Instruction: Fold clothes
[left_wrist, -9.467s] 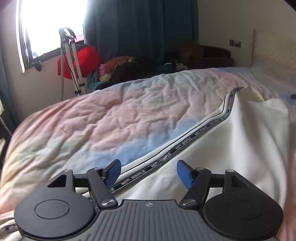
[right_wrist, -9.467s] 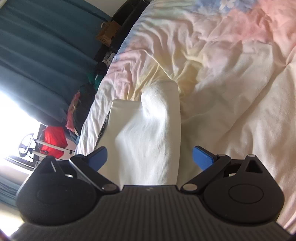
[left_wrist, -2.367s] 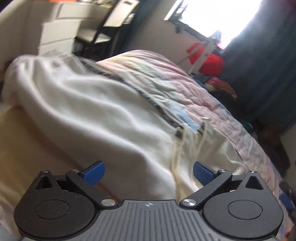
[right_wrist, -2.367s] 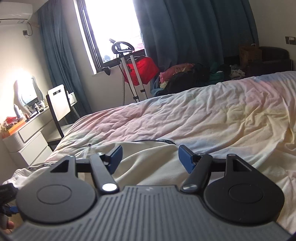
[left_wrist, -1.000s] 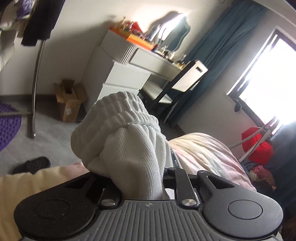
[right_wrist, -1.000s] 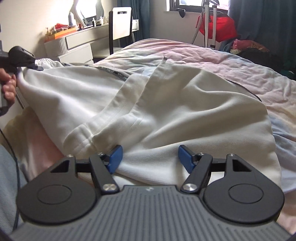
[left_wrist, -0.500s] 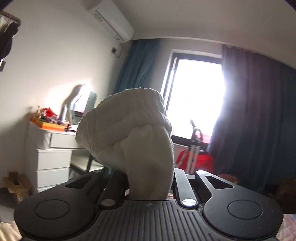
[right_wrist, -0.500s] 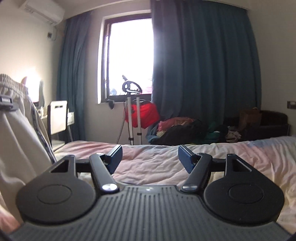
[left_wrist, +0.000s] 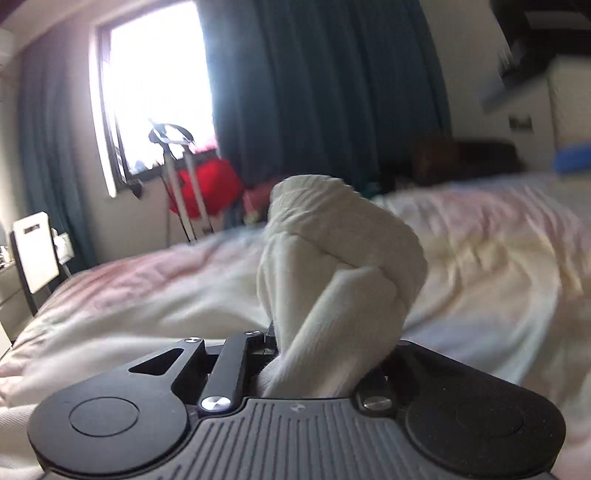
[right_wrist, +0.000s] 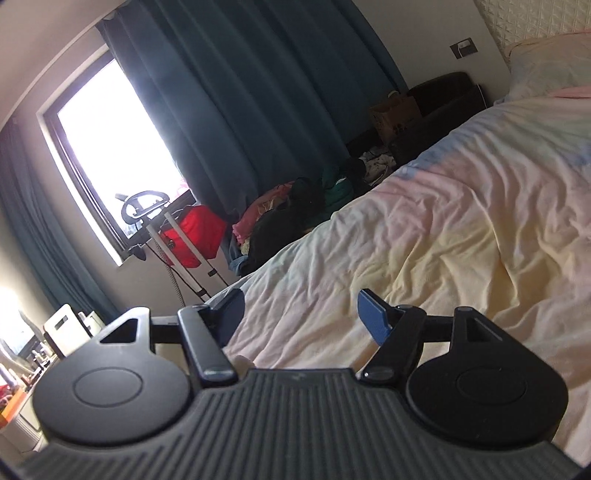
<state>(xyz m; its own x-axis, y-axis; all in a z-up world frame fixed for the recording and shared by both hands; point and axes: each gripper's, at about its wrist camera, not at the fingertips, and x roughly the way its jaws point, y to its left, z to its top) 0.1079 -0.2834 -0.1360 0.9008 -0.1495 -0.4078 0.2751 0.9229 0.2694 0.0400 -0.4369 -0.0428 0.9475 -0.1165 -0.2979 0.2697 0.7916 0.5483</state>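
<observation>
A bunched wad of white ribbed garment (left_wrist: 340, 266) fills the middle of the left wrist view, rising from between the jaws. My left gripper (left_wrist: 328, 350) is shut on it, its fingertips hidden by the cloth. Behind it lies the bed with its pastel duvet (left_wrist: 480, 236), blurred by motion. In the right wrist view my right gripper (right_wrist: 303, 314) is open, blue pads apart, with nothing between them, hovering over the rumpled duvet (right_wrist: 461, 229). The rest of the garment is out of sight in both views.
A bright window (right_wrist: 110, 140) and dark teal curtains (right_wrist: 258, 92) line the far wall. A garment steamer with a red bag (right_wrist: 192, 236) and a heap of clothes (right_wrist: 295, 206) stand beside the bed. A white chair (left_wrist: 35, 251) is at the left.
My left gripper, still shut on the white garment, has swung from facing the window wall toward the bed. My right gripper has tilted and turned right; the hanging cloth has left its view.
</observation>
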